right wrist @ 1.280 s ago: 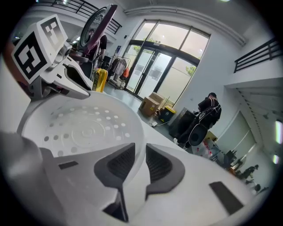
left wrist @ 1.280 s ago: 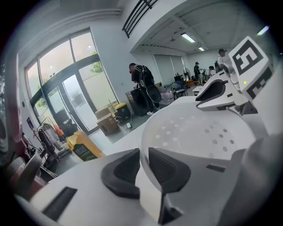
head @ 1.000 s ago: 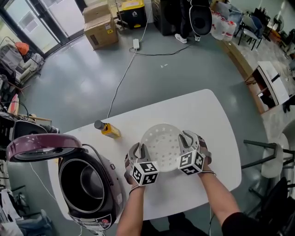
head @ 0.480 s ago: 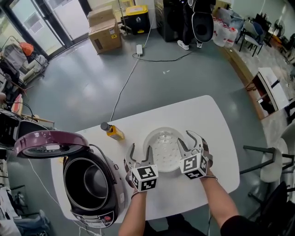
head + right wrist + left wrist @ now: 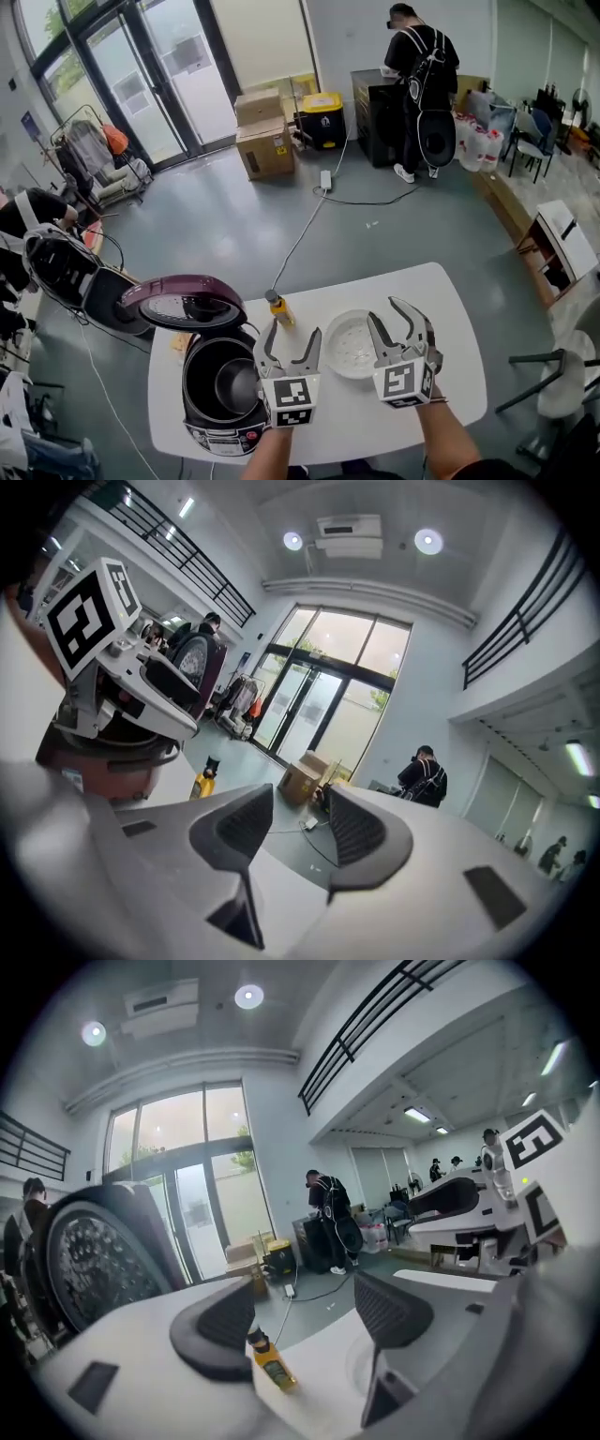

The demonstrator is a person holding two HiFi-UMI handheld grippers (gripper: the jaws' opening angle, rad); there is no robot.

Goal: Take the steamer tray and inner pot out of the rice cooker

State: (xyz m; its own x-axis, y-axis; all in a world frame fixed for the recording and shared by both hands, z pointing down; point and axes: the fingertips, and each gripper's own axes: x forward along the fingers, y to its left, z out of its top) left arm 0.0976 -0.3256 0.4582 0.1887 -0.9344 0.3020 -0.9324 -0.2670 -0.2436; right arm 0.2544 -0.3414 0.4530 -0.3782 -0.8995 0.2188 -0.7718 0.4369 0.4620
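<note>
Recorder: Where's the steamer tray point(image 5: 352, 347)?
Observer: Flat on the bench point(image 5: 455, 375), between the two sets of fingers, closest to those of the right gripper point(image 5: 384, 312). It's out of the cooker, so that half of the task reads as done.
Recorder: State of the fingers?
Observer: On the left gripper point(image 5: 292, 330) the fingers are spreading, with only air between them. The right fingers are parted by a narrower gap, also empty. Both grippers are released and touch nothing.
Recorder: Why held so?
Observer: Likely freed for the next item. The inner pot point(image 5: 232, 384) sits down in the rice cooker point(image 5: 214, 429), off the left fingers' outer side. The lid point(image 5: 187, 305) is tipped back, so the mouth is open.
Recorder: Hazards?
Observer: A yellow bottle point(image 5: 279, 310) stands just ahead of the left fingers, between cooker and tray. A careless reach could knock it.
</note>
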